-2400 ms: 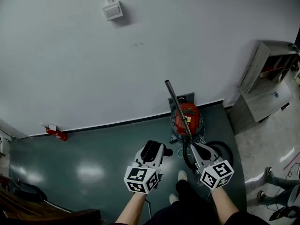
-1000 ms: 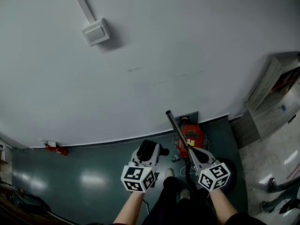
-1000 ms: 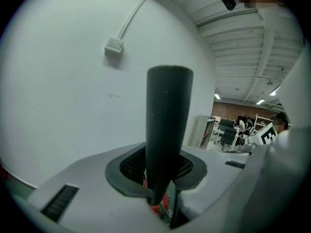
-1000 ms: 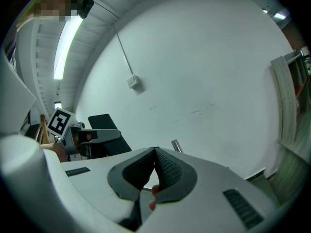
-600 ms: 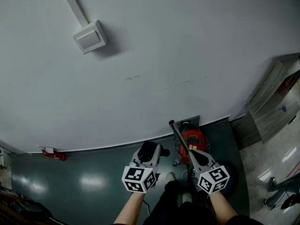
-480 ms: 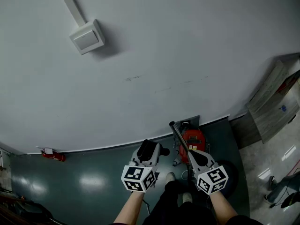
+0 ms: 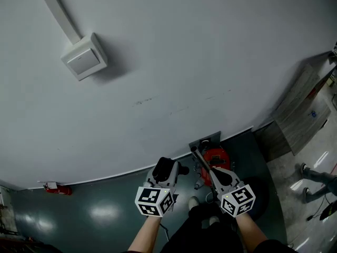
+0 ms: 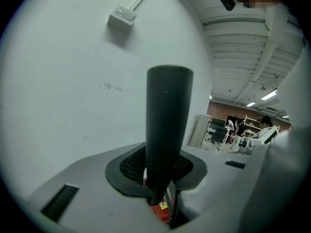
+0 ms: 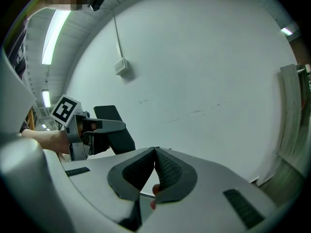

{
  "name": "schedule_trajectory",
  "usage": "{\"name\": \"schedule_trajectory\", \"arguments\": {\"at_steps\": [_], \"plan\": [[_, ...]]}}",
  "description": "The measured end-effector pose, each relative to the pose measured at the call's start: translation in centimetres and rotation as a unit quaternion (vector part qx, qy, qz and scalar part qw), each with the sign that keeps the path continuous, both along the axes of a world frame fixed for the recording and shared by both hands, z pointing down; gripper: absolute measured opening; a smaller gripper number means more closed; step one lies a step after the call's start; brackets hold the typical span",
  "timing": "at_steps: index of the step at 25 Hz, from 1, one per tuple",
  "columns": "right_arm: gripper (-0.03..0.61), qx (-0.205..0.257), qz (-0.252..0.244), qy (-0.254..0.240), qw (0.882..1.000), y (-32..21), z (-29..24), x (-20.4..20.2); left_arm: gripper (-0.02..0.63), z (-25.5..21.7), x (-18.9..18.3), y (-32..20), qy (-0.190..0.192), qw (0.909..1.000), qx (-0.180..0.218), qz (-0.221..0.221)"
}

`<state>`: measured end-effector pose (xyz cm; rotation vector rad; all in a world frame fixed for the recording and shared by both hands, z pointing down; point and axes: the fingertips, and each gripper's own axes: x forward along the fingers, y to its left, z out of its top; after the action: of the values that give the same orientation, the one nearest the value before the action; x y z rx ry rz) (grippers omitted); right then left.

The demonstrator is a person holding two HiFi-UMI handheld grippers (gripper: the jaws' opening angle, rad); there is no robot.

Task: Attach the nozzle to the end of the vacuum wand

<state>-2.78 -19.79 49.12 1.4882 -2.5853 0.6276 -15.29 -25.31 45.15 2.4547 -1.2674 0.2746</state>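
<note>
**Fig.** Both my grippers held out toward a pale wall [image 7: 184, 62].

- **L gripper** [image 8: 163, 178]: jaws clamped on the black nozzle [image 8: 168, 110], which stands up from betw. the pads & sticks out well past the tips.
- **R gripper** [image 9: 155, 154]: jaws closed, tips meeting, nothing betw. the pads. Seen from the R gripper, the L one w/ the nozzle sits to its left, apart, approx. level w/ it.
- **Head view:** the metal wand [image 7: 199, 159] slants up from the red vacuum [image 7: 218, 157] on the dark floor [image 7: 105, 210]. Its free end lies just ahead of my R gripper's tips & to the right of the nozzle, not joined to it. Contact betw. R gripper & wand: can't tell.
- **Wall:** white box [image 7: 83, 57] high up, above & left of the L gripper.
</note>
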Motion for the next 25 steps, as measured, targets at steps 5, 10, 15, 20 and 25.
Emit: {"name": "schedule_trajectory", "arguments": {"at_steps": [5,10,15,20,25], "plan": [[0.017,-0.002,-0.001,0.008,1.0,-0.5,0.1,-0.7,0.089,-0.4,-0.3,-1.1,0.001,1.0,0.0,0.009],[0.041,-0.011,-0.033,0.019,0.999,-1.2,1.7,-1.8,0.089,-0.9,-0.4,-1.6,-0.004,0.9999,0.003,0.012],[0.112,-0.027,-0.045,0.059,0.997,-3.2,5.4,-2.3,0.089,-2.0,-1.2,-2.3,-0.01,0.9999,0.009,0.007],[0.147,-0.039,-0.053,0.091,0.994,-5.3,8.7,-2.3,0.089,-2.8,-1.6,-2.7,-0.011,0.9999,0.011,0.0],[0.172,-0.053,-0.073,0.116,0.989,-7.3,11.7,-2.9,0.089,-2.7,-1.7,-3.2,-0.01,0.9999,0.008,-0.003]]}}
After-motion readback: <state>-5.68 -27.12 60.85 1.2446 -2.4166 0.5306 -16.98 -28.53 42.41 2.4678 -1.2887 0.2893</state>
